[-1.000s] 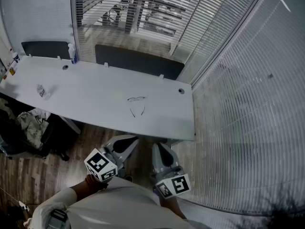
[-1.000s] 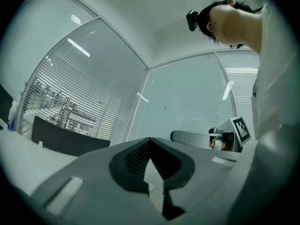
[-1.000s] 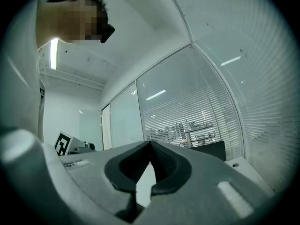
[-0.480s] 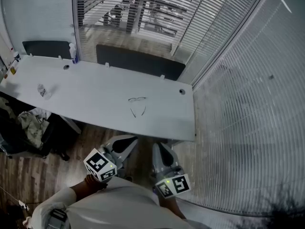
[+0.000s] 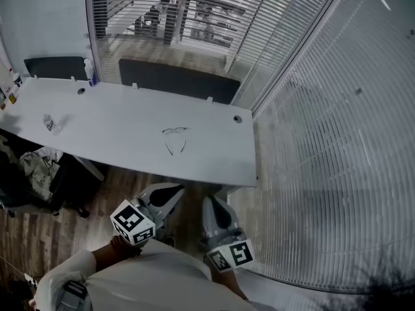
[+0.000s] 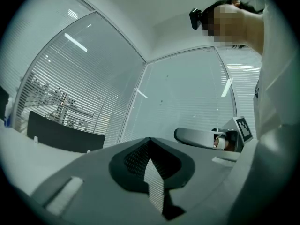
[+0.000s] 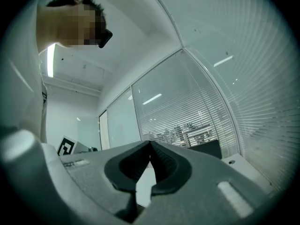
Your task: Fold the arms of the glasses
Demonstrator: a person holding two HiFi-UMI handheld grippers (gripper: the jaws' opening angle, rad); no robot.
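Spotting glasses (image 5: 175, 139) out on the white table (image 5: 123, 125), arms splayed open toward the near edge, untouched. Finding the left gripper (image 5: 171, 192) and right gripper (image 5: 209, 203) well short of them, side by side off the table's near edge, over wood floor (image 5: 29, 238). Reading both pairs of jaws clenched tip to tip, nothing caught between.

left tongs (image 5: 175, 190), right tongs (image 5: 209, 201): drifted left | glasses (image 5: 175, 138): shifted left in view
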